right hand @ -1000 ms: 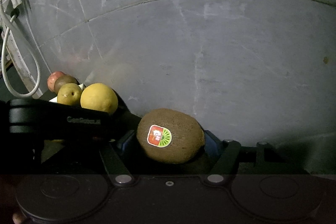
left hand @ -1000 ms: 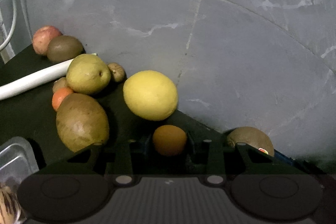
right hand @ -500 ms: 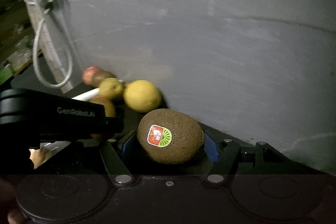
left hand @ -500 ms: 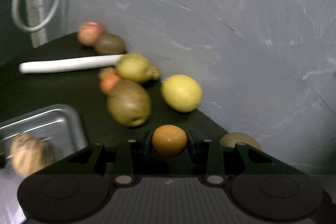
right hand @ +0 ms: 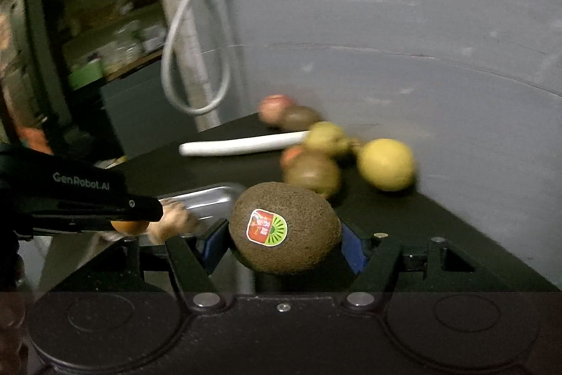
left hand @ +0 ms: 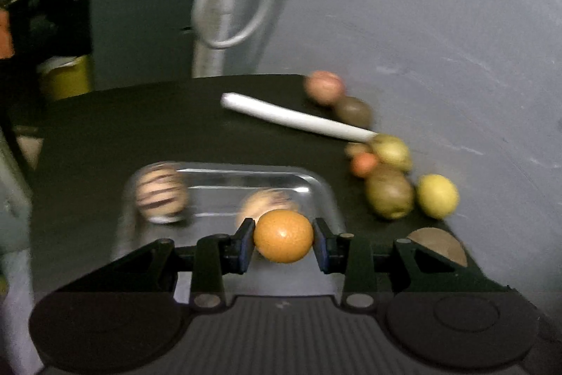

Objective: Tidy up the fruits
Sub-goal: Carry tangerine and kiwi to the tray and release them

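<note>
My left gripper (left hand: 283,239) is shut on a small orange fruit (left hand: 283,236) and holds it over the near rim of a metal tray (left hand: 316,188). Two brown striped items (left hand: 159,195) lie in the tray. My right gripper (right hand: 285,241) is shut on a brown kiwi (right hand: 285,227) with a red-green sticker, right of the tray (right hand: 210,197). The left gripper (right hand: 80,199) shows at the left of the right wrist view. A lemon (left hand: 437,195), a green-brown mango (left hand: 390,199), a pear (left hand: 391,152) and other fruits lie by the wall.
A white stick (left hand: 295,118) lies on the black table (left hand: 140,129) behind the tray. A red apple (left hand: 323,86) and another kiwi (left hand: 353,111) sit at the far end. A grey wall (left hand: 439,23) bounds the right. A white cable loop (left hand: 228,6) hangs behind.
Both grippers have swung left, away from the wall, each still holding its fruit. The tray has come into view ahead of the left gripper; the fruit pile is now at the right.
</note>
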Motion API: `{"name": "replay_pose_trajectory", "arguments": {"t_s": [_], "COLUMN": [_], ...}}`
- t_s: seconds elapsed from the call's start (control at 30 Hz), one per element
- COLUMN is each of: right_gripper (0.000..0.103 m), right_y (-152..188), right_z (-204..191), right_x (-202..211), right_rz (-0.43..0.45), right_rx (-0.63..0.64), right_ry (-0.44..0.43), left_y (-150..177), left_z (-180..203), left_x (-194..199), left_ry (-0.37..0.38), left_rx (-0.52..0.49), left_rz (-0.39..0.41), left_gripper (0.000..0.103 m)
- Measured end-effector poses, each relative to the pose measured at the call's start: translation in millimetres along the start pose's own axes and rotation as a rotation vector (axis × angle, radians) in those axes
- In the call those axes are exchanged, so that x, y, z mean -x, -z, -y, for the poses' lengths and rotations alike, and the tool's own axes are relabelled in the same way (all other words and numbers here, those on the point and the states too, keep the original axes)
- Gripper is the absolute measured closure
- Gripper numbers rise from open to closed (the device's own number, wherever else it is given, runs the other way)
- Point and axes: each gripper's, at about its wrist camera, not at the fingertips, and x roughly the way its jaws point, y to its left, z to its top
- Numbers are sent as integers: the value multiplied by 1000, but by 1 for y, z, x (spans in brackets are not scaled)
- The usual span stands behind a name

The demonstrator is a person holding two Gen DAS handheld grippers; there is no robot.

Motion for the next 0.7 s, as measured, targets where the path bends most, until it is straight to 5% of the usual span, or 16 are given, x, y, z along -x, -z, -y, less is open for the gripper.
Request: {"name": "replay_pose_trajectory", "arguments": {"t_s": [0.23,0.7], "right_gripper": [35,35], "right_y": [11,30], "right_z": [-39,-72], "right_x": [-12,-30], "right_rz": [-40,-61], "right_rx": [75,209], "right_ry": [-92,-132], "left_y": [13,31], "left_z": [-45,-72], "left_x": [-2,-8], "left_ry": [-90,-91], "left_rx": [104,136], "left_rz": [-7,-17], "left_gripper": [65,65]}}
